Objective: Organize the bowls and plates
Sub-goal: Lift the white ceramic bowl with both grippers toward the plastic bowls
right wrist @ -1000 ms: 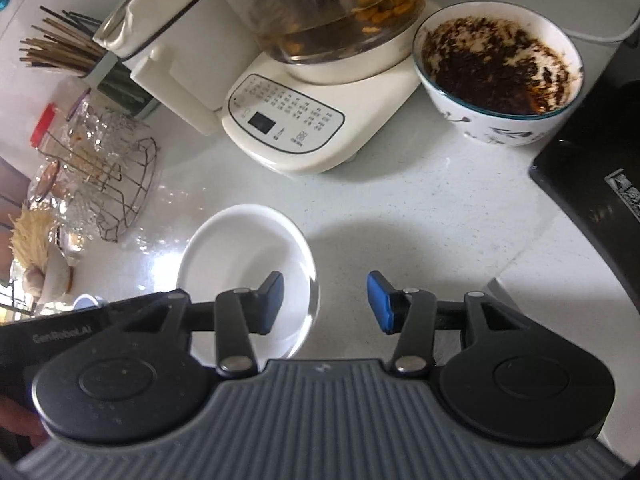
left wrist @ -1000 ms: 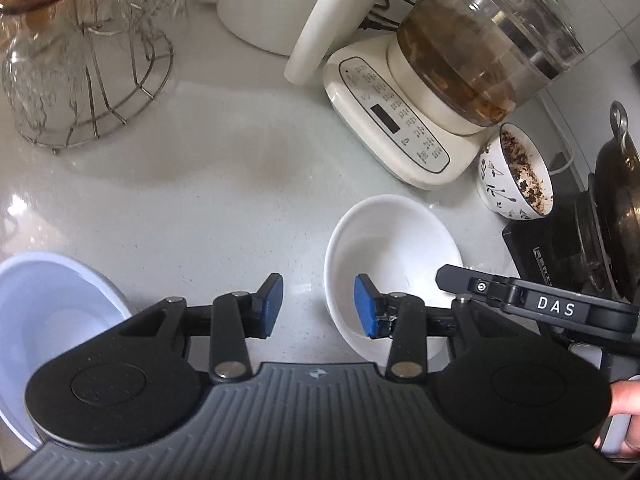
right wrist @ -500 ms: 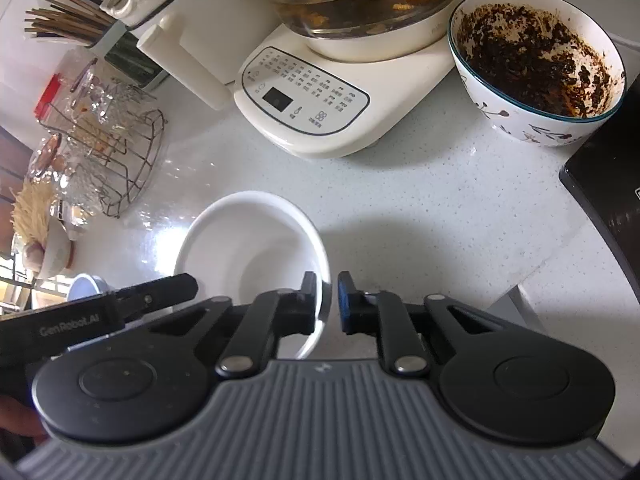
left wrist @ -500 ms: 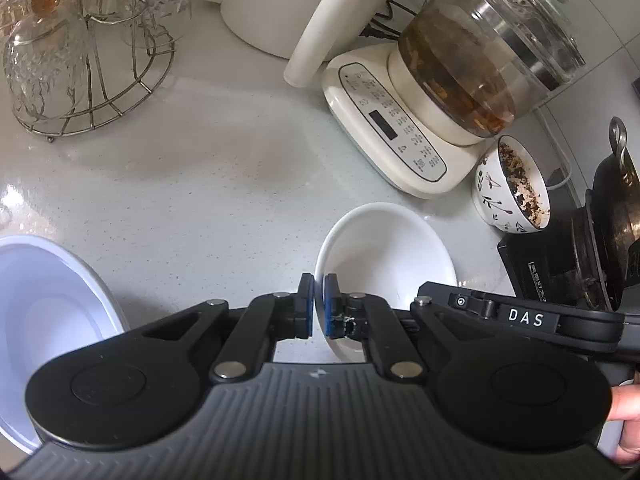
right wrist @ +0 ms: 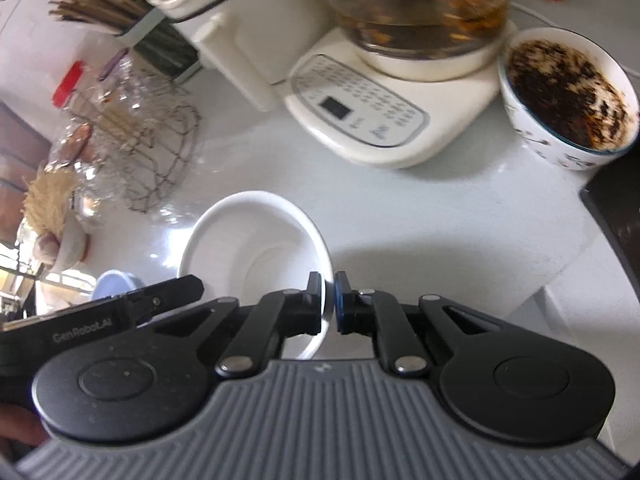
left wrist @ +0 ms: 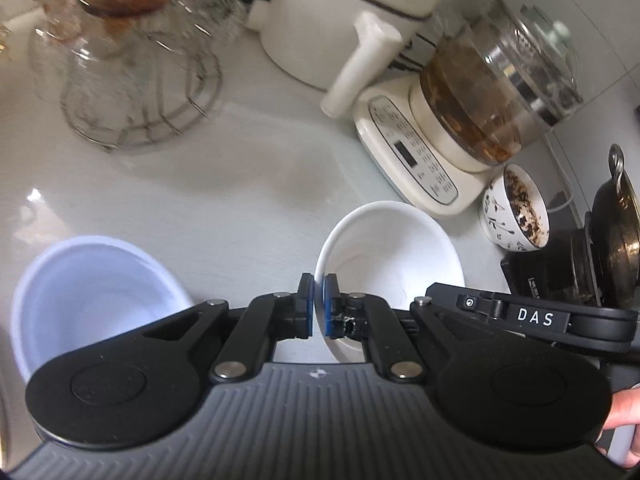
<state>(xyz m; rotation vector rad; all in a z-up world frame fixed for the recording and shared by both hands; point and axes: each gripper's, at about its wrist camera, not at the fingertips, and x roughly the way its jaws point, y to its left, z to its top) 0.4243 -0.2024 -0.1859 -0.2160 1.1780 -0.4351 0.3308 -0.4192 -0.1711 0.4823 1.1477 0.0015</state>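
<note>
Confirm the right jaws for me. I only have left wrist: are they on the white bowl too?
Observer: Yes. The right gripper is shut on the white bowl, with the rim pinched between its jaws.
Operator: Same spot as the left gripper?
Observer: No. The left gripper comes in at the opposite side of the rim.
Operator: Anything behind the glass rack that I can't see?
Observer: A holder of chopsticks stands beyond the glass rack, beside the white appliance.
</note>
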